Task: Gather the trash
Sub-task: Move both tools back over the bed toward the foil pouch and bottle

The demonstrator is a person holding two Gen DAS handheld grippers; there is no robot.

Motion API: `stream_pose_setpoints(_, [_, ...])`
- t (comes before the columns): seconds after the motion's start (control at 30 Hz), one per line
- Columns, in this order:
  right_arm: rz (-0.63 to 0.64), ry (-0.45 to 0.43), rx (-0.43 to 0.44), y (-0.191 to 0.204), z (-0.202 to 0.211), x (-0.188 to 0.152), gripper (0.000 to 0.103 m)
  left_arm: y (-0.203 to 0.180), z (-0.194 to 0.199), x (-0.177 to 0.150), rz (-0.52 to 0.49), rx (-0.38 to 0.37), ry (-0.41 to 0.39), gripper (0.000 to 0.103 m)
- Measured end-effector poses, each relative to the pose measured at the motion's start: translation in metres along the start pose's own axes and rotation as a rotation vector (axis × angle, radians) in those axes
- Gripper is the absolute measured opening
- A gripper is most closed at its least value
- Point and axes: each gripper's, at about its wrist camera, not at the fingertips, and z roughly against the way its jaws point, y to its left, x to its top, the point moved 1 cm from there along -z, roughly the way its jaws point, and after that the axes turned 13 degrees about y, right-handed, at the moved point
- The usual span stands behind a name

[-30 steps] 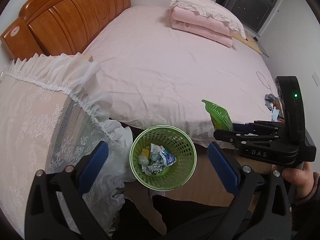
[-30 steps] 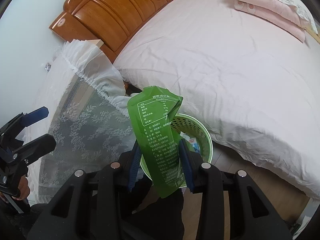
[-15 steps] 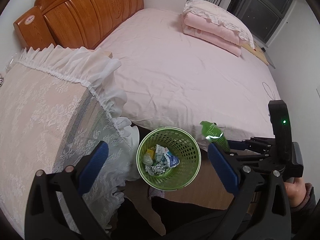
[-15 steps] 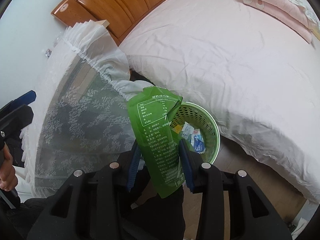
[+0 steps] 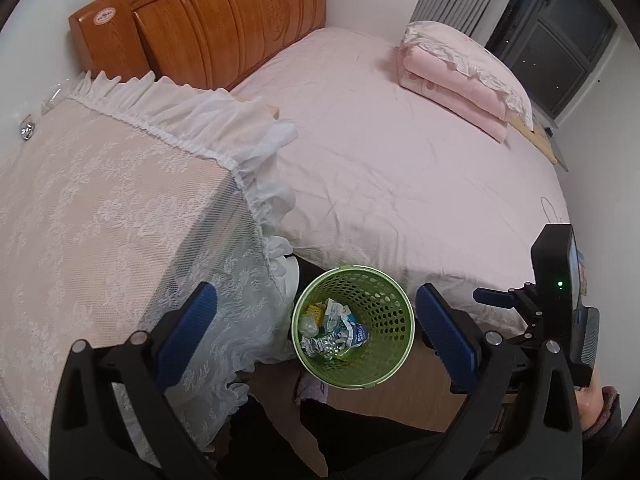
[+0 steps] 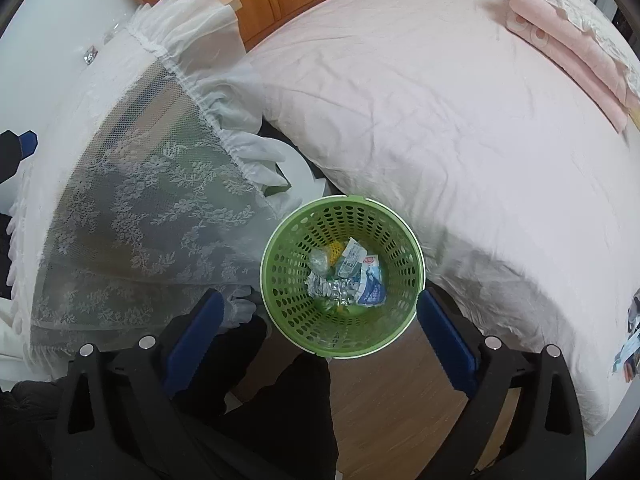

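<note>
A green perforated basket (image 6: 288,280) stands on the wooden floor between the bed and a lace-covered stand. It holds crumpled foil and wrappers (image 6: 348,276). My right gripper (image 6: 319,298) hangs straight above it, jaws opening wide, nothing between the blue pads. The green pouch it carried is out of sight. In the left wrist view the basket (image 5: 384,308) lies below my left gripper (image 5: 316,292), which is open and empty. The right gripper's black body (image 5: 554,272) shows at the right edge there.
A pink-sheeted bed (image 6: 460,100) fills the right side, with a folded quilt and pillow (image 5: 460,76) far back. The lace-covered stand (image 5: 100,200) is on the left with a small foil scrap (image 5: 27,131) on it. Loose wrappers (image 6: 630,344) lie at the bed's right edge.
The right gripper was shut on a green pouch; now its jaws are wide apart and the pouch is gone from them. Both views have shifted over the basket.
</note>
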Motion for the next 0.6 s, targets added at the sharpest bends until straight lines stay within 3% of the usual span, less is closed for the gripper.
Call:
stream_pose_setpoints(0.17, [0.069, -0.092, 0.038, 0.036, 0.032, 0.030, 0.098, 0.047, 0.030, 0.004, 0.102, 0.094, -0.085, 0.095])
stream_pose_setpoints(0.33, [0.164, -0.189, 0.103, 0.098, 0.064, 0.077, 0.100, 0.121, 0.063, 0.007, 0.240, 0.187, -0.155, 0.095])
stream_pose_setpoints(0.6, [0.264, -0.200, 0.162, 0.206, 0.065, 0.174, 0.101, 0.272, 0.068, 0.035, 0.458, 0.315, -0.181, 0.095])
